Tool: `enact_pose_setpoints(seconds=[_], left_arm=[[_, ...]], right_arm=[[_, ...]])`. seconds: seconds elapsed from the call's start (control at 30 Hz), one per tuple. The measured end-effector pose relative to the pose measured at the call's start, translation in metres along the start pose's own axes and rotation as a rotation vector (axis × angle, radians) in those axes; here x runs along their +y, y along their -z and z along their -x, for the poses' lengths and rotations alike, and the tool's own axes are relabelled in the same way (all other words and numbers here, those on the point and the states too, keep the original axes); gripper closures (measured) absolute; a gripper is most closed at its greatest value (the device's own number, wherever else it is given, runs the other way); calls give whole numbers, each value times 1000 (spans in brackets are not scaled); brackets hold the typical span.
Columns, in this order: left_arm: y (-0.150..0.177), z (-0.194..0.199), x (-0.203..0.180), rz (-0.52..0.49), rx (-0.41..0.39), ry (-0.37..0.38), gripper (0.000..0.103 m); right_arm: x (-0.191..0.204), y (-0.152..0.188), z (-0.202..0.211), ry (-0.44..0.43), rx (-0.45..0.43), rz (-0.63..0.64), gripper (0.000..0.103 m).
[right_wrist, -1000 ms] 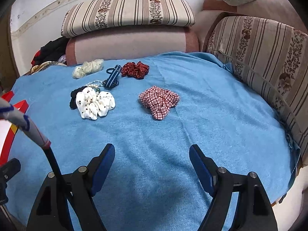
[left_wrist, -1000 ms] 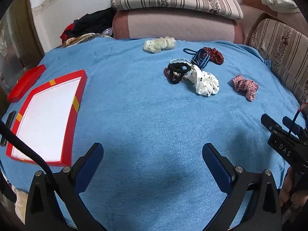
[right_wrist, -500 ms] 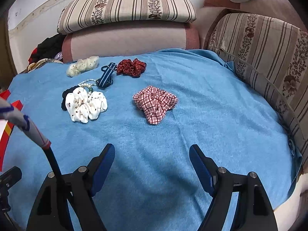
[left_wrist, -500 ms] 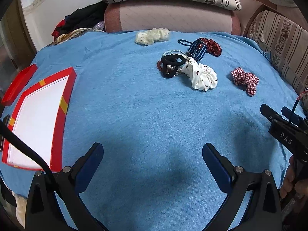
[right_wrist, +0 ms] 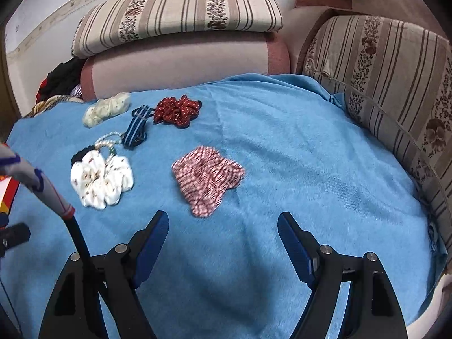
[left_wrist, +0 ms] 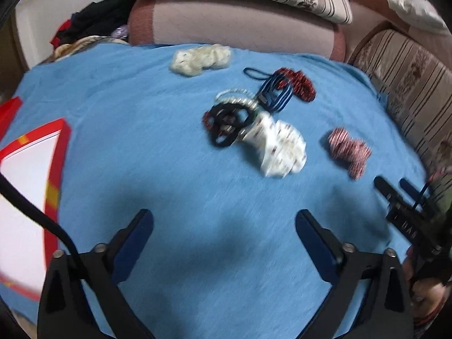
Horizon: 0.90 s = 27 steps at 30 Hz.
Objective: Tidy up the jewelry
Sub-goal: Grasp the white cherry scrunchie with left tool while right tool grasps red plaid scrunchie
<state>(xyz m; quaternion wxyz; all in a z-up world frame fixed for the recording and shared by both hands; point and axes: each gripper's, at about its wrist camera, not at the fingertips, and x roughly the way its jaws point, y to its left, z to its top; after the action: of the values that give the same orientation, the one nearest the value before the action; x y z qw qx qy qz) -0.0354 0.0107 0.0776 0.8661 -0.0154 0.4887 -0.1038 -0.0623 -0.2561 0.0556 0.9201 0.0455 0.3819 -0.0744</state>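
Note:
Hair ties and bracelets lie on a blue cloth. A red-checked scrunchie [right_wrist: 207, 176] lies just ahead of my open, empty right gripper [right_wrist: 223, 226]; it also shows in the left wrist view [left_wrist: 349, 149]. A white dotted scrunchie [left_wrist: 278, 148] [right_wrist: 100, 179] lies beside black hair ties [left_wrist: 227, 125], a pearl bracelet [left_wrist: 236, 97], a blue striped band [left_wrist: 275, 96] [right_wrist: 137, 130], a dark red scrunchie [left_wrist: 298, 83] [right_wrist: 178, 110] and a cream scrunchie [left_wrist: 200, 59] [right_wrist: 107, 108]. My left gripper [left_wrist: 224, 223] is open and empty above bare cloth, short of the pile.
A red-framed white tray [left_wrist: 25, 197] lies at the left edge of the cloth. Striped cushions [right_wrist: 180, 17] line the back and right side [right_wrist: 395, 84]. Dark clothes [left_wrist: 93, 22] are piled at the back left. The right gripper's body [left_wrist: 409, 217] shows at the left view's right edge.
Both grippers have moved forward toward the items. The checked scrunchie now lies closer to the right gripper, and the tray has slid left in the left view. Both grippers stay open.

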Motion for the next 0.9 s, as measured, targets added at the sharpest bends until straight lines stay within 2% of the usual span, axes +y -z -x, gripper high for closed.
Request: enact_pose_setpoints(seconds=[0.07,0.1,0.2,0.33,0.43,0.47,0.5,0.53,0.57,0.6,0.63,0.67,0.7,0.77,0.9], left_arm=[[-17,-9,-5,-1,15,49,18],[-22,-13,-7,0,18,64,19],[-37,-29,-18,-2,33,117,19],[-47,-58,-32,-22,65,129,20],[-51,-80,-36,0,113,162,33],[-51,-86,-38,11,128,173,41],[-51,-90,-39,21,137,182,54],[-50,-95,-41,28,149,192,62],[-49,-99,-43,33,163,192,82],[-49,-102,-44,40,172,188,95],[-47,-103,-43,52,177,186,95],[-46,-99,-42,61,166,183,96],[-45,-95,-41,60,157,180,96],[-42,-79,-37,58,134,181,96],[-38,-36,-19,62,80,206,96]], right_arm=[[-4,-5,-4,-19,-1,-11,20],[-6,-8,-8,-30,1,-17,20],[-8,-15,-20,-53,11,-17,20],[-4,-22,-37,-58,27,9,20],[-2,-25,-49,-63,43,23,20],[0,-25,-53,-68,52,25,20],[1,-25,-56,-71,58,26,20],[2,-25,-59,-75,63,30,23],[5,-25,-62,-80,69,37,30],[7,-25,-66,-86,79,47,35],[10,-26,-69,-92,91,53,53],[12,-26,-73,-108,121,59,79],[12,-26,-75,-119,138,56,86],[12,-27,-68,-136,129,40,90],[21,-28,-41,-166,109,62,90]])
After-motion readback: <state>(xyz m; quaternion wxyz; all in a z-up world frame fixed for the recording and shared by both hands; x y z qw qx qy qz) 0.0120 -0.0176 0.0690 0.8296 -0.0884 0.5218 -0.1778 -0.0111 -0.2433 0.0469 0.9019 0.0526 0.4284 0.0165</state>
